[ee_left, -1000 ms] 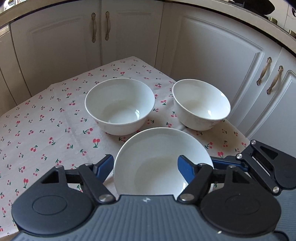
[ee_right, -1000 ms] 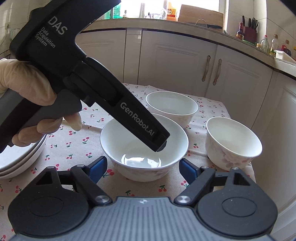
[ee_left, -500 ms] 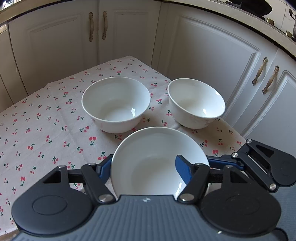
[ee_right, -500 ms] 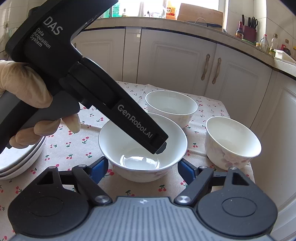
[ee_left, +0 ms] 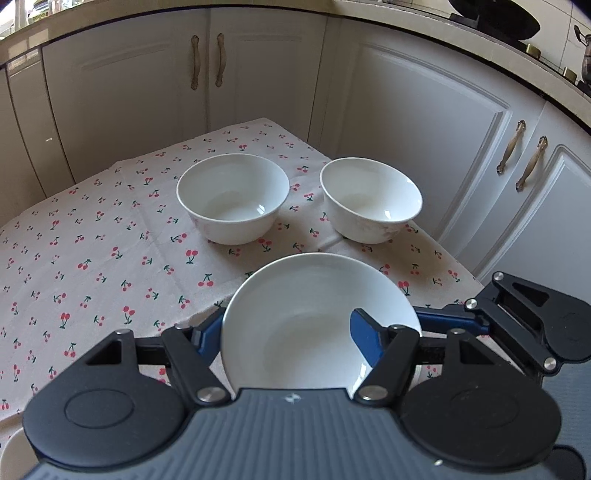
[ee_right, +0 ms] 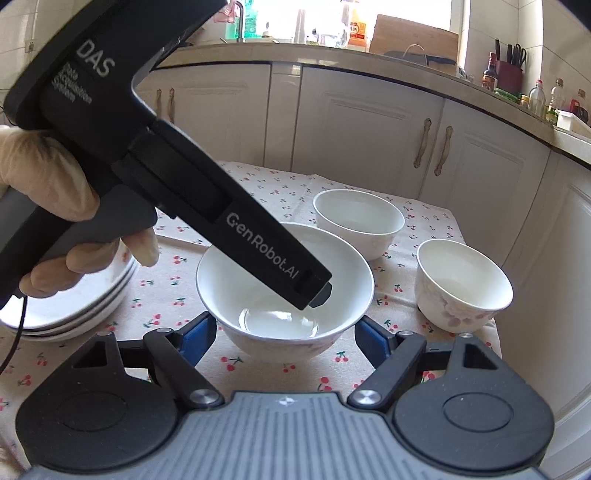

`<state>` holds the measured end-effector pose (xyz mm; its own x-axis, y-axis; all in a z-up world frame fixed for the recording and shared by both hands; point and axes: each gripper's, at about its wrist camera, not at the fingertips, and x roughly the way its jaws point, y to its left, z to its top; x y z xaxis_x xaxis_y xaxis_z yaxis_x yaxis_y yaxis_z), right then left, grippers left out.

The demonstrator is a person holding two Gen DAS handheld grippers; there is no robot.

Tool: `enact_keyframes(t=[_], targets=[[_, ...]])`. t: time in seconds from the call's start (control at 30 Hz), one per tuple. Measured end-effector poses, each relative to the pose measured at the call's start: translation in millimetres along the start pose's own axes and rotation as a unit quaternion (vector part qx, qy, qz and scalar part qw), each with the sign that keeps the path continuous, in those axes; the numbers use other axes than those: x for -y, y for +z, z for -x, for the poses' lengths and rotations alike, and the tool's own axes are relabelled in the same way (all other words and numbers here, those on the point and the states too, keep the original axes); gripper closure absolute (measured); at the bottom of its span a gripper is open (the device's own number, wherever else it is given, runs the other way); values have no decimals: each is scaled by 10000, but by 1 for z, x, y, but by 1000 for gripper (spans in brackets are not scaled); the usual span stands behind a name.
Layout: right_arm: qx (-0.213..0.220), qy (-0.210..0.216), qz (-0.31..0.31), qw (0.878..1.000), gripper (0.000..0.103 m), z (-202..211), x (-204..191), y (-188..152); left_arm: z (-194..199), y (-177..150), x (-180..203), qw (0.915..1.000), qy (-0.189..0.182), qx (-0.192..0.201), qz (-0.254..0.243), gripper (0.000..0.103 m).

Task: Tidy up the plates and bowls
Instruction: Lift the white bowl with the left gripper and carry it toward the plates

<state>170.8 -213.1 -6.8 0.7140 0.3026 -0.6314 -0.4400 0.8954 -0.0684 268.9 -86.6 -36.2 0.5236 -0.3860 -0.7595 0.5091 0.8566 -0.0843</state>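
Gripping a wide white ceramic bowl by its rim, the left gripper readies nesting into the deeper white bowls; the right gripper gapes empty.

Kitchen. White panelled cabinets with bronze handles on two sides. Beige countertop carrying bottles, knife block, cutting board. Bright window behind. Desk under cherry-print cloth.
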Motion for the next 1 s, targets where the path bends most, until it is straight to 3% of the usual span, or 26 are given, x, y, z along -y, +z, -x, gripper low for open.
enact_keyframes(t=[0.47,1.0], targets=[[-114,191,50,9997,18,32,-19,-15,34,-33,17,9996,-65,176,207,33],[-457,370,239,9980,18,47,-40,-36,46,-73,30,9996,-82,65,278,32]])
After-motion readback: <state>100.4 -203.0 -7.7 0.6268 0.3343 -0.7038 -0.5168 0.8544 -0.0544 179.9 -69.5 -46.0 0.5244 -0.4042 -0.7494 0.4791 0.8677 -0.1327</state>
